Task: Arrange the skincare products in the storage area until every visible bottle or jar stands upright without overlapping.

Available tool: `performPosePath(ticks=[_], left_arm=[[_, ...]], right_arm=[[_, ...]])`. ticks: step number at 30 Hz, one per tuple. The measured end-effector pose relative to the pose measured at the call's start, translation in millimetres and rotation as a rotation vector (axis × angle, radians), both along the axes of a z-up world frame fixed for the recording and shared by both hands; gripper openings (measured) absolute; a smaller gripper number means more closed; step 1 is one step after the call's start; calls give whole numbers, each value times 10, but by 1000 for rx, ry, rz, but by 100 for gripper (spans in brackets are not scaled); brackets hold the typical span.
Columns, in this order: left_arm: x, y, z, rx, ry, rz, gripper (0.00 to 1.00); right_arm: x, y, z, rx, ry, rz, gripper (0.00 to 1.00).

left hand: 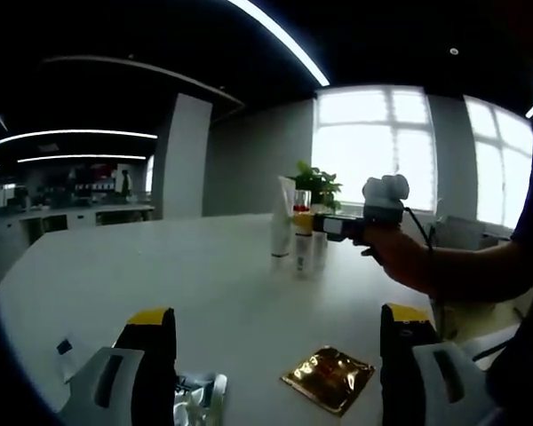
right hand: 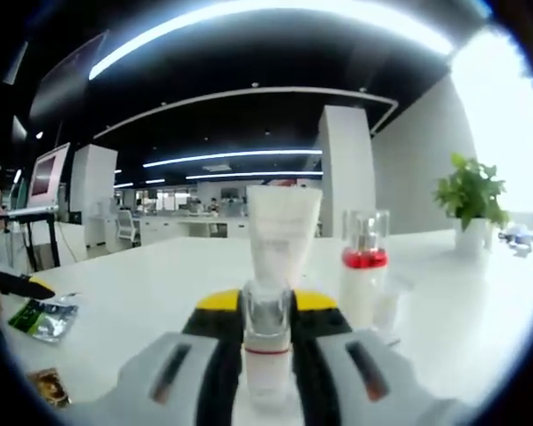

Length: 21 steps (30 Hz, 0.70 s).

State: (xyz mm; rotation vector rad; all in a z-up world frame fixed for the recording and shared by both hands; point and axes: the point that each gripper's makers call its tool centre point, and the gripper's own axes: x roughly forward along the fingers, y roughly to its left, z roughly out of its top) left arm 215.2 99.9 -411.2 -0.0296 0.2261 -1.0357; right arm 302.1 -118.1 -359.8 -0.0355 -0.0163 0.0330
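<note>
On the white worktop (right hand: 142, 293), the right claw (right hand: 268, 355) grips a small clear bottle (right hand: 267, 342) standing upright, near a white tube (right hand: 282, 235) and a red-collared bottle (right hand: 364, 266). The left claw (left hand: 280, 355) gapes wide, holding nothing, above a gold sachet (left hand: 329, 377) on the near worktop.

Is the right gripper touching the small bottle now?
Touching. In the right gripper view, the small bottle stands upright between the right gripper's jaws, both pressed against its sides with no gap visible.
</note>
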Motion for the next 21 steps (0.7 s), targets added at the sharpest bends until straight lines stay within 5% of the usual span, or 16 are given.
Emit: performPosePath(ticks=[21], left_arm=[[-40,-56,-43,14,14,-30,93]], right_arm=[[85,-114,-9,-20,-8,-8,19]])
